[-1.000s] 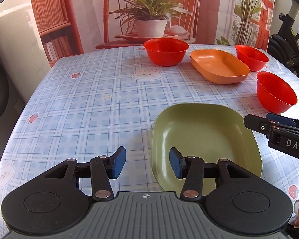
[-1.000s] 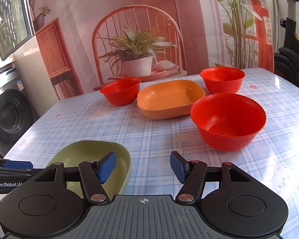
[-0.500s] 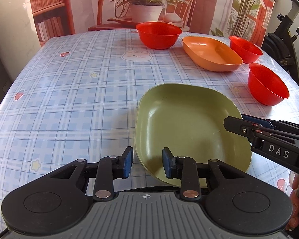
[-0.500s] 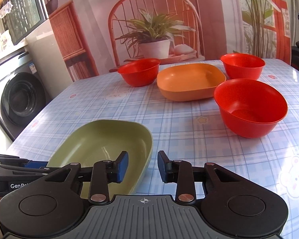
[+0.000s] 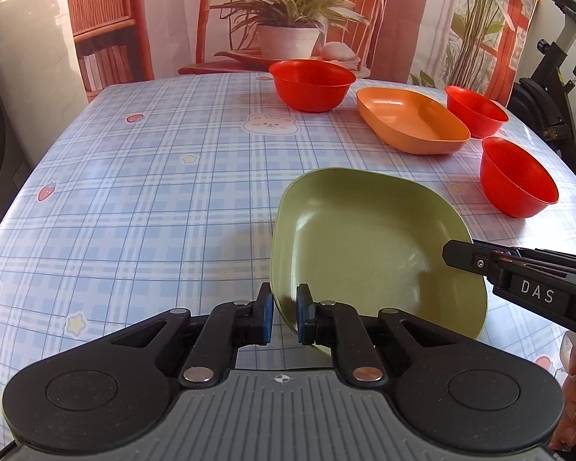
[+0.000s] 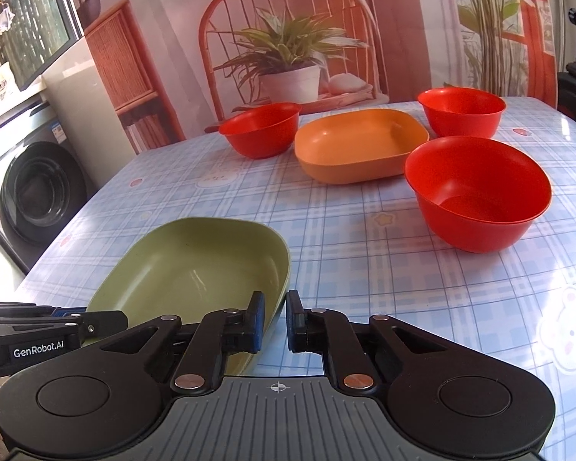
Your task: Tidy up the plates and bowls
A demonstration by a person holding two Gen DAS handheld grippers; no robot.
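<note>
Green plate (image 5: pixel 364 246): left gripper (image 5: pixel 284 317) clamped on its near-left rim; right gripper (image 6: pixel 274 320) closing on its near-right rim.

Washing machine (image 6: pixel 38 196) cut off at left edge.

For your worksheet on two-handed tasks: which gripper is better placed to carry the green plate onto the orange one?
Neither alone, probably: left gripper and right gripper each clamp the green plate's rim on opposite sides.

"DAS" on right gripper (image 5: pixel 537 288); "GenRobot.AI" on left gripper (image 6: pixel 50 330) (white lettering).
</note>
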